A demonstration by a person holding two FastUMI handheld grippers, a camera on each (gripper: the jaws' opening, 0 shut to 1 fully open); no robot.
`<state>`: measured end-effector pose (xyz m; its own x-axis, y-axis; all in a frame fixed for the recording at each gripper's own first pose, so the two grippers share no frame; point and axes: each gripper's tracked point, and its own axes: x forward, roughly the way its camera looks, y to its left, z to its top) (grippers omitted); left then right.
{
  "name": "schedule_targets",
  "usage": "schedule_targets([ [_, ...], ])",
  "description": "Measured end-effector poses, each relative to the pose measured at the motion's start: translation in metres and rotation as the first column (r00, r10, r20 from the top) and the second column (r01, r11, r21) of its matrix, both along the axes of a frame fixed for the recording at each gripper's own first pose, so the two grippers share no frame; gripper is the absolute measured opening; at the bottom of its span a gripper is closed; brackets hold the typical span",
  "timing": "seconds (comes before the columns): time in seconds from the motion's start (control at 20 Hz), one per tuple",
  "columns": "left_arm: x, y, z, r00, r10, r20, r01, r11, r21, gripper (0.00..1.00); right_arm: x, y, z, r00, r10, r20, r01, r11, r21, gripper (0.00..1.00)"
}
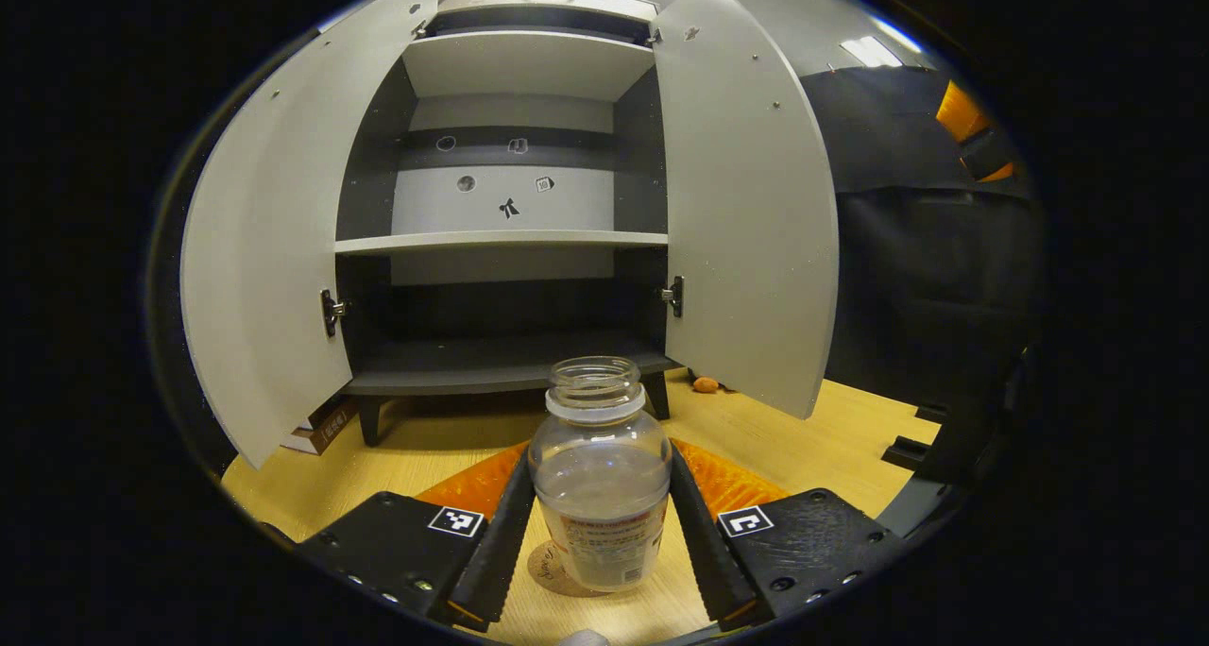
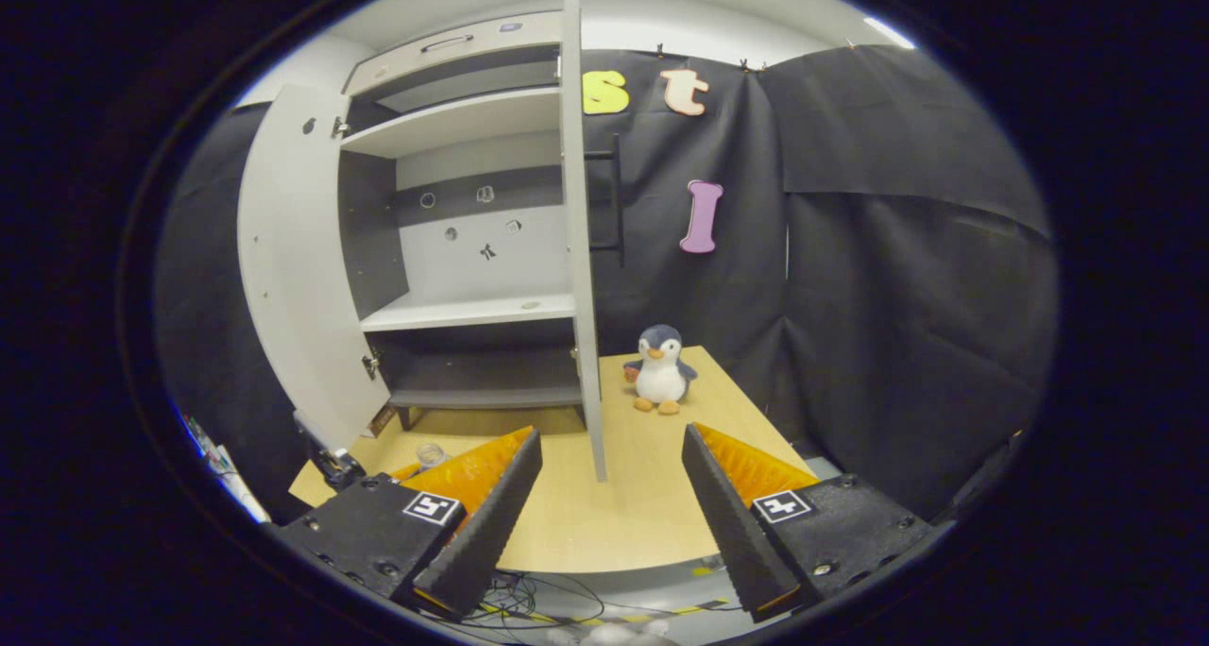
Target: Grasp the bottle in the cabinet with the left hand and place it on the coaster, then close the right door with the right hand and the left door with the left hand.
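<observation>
A clear, capless bottle [image 1: 601,476] stands upright on a round coaster [image 1: 553,570] on the wooden table, in front of the grey cabinet [image 1: 510,242]. My left gripper [image 1: 599,457] is shut on the bottle, one finger against each side. Both cabinet doors stand wide open: the left door [image 1: 264,249] and the right door [image 1: 746,212]. In the right gripper view my right gripper [image 2: 609,433] is open and holds nothing, hanging over the table's front edge. The right door [image 2: 578,249] is edge-on just ahead of it. The bottle [image 2: 432,454] shows small at lower left.
A penguin plush [image 2: 661,367] sits on the table [image 2: 623,514] right of the right door. The cabinet shelves hold nothing. A flat box [image 1: 321,424] lies under the left door. Cables run below the table's front edge.
</observation>
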<state>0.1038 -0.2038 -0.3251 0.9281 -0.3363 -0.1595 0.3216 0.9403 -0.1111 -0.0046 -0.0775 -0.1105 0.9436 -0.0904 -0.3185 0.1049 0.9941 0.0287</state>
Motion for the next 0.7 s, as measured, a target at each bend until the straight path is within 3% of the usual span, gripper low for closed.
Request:
schedule_targets([
  [0.3, 0.013, 0.012, -0.021, 1.000, 0.019, -0.007, -0.019, 1.000, -0.010, 0.79, 0.017, 0.016, -0.008, 0.999, 0.036, -0.026, -0.036, 0.999, -0.010, 0.98],
  [0.35, 0.014, 0.012, -0.025, 1.000, 0.015, -0.012, -0.015, 1.000, 0.002, 0.75, 0.019, 0.017, -0.011, 0.999, 0.037, -0.034, -0.038, 0.999, -0.013, 0.98],
  [0.6, 0.014, 0.008, -0.024, 1.000, -0.004, 0.006, 0.004, 1.000, 0.031, 0.77, 0.023, 0.017, -0.017, 0.998, 0.032, -0.059, -0.032, 0.999, -0.011, 0.98],
  [0.65, 0.015, 0.006, -0.025, 1.000, -0.010, -0.008, 0.010, 0.999, 0.032, 0.82, 0.024, 0.017, -0.017, 0.998, 0.031, -0.060, -0.032, 0.999, -0.007, 0.98],
  [0.7, 0.013, 0.004, -0.020, 1.000, -0.015, -0.001, 0.015, 1.000, 0.021, 0.79, 0.026, 0.018, -0.017, 0.998, 0.033, -0.061, -0.033, 0.999, 0.000, 0.98],
])
